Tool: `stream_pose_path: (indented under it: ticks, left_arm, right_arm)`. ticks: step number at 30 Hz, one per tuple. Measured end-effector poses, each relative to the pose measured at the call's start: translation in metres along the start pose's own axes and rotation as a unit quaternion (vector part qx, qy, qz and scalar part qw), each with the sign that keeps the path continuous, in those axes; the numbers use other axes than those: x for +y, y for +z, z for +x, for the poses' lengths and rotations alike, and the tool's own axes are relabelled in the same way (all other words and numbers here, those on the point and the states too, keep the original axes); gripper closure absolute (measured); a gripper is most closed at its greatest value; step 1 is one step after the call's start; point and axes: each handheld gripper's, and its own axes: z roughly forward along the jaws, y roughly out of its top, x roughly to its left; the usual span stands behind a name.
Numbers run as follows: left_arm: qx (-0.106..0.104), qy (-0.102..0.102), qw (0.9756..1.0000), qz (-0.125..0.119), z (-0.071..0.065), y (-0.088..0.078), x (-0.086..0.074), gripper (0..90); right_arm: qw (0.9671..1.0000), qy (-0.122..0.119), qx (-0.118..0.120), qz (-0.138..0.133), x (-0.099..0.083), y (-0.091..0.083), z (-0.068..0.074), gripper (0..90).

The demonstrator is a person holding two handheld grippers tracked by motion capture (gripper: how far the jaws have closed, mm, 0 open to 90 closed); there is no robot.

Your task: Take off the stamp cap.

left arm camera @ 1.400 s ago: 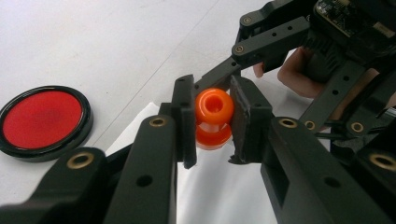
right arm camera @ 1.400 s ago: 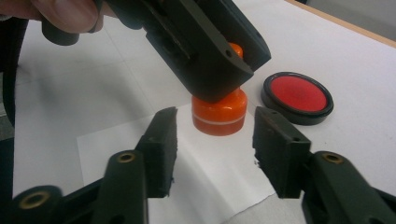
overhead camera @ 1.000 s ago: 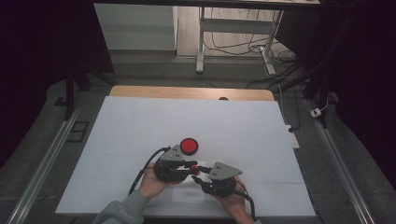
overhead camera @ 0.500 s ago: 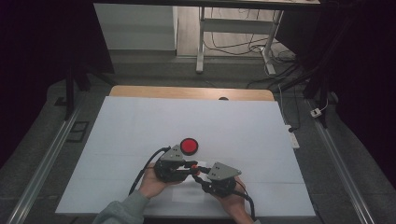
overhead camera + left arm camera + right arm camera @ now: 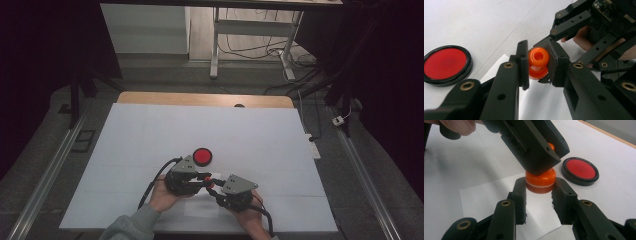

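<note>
The left gripper (image 5: 537, 66) clamps the upper part of a small orange piece (image 5: 538, 62), jaws pressed to both sides, and the right gripper (image 5: 540, 188) brackets its lower half, jaws touching or nearly so. Both meet near the desk's (image 5: 150, 130) front edge, above a white sheet (image 5: 489, 195). Just beyond lies a red disc with a black rim (image 5: 202, 156). The risk: if the halves separate abruptly, one could slip from the smooth pads and roll off the front edge.
</note>
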Motion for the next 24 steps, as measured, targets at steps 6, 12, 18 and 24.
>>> stream_pose_path:
  ticks: [6,12,18,24]
  left_arm:
    - [-0.002,-0.001,1.0,-0.006,0.0,-0.0008,-0.0004,72.3]
    - [-0.001,0.0,1.0,-0.005,-0.0004,-0.0002,-0.0005,72.3]
    - [0.0,0.0,1.0,-0.003,-0.0006,0.0005,-0.0008,72.4]
    - [0.001,0.003,1.0,-0.006,-0.0011,0.0002,-0.0011,72.4]
  right_arm:
    - [1.0,0.001,0.0,-0.004,0.0001,-0.0011,-0.0001,64.4]
    - [1.0,0.002,-0.002,-0.007,-0.0007,-0.0009,0.0004,64.5]
    - [1.0,-0.004,-0.004,-0.001,-0.0009,-0.0009,0.001,64.5]
    - [1.0,-0.004,-0.004,-0.004,-0.0013,-0.0013,0.0007,64.5]
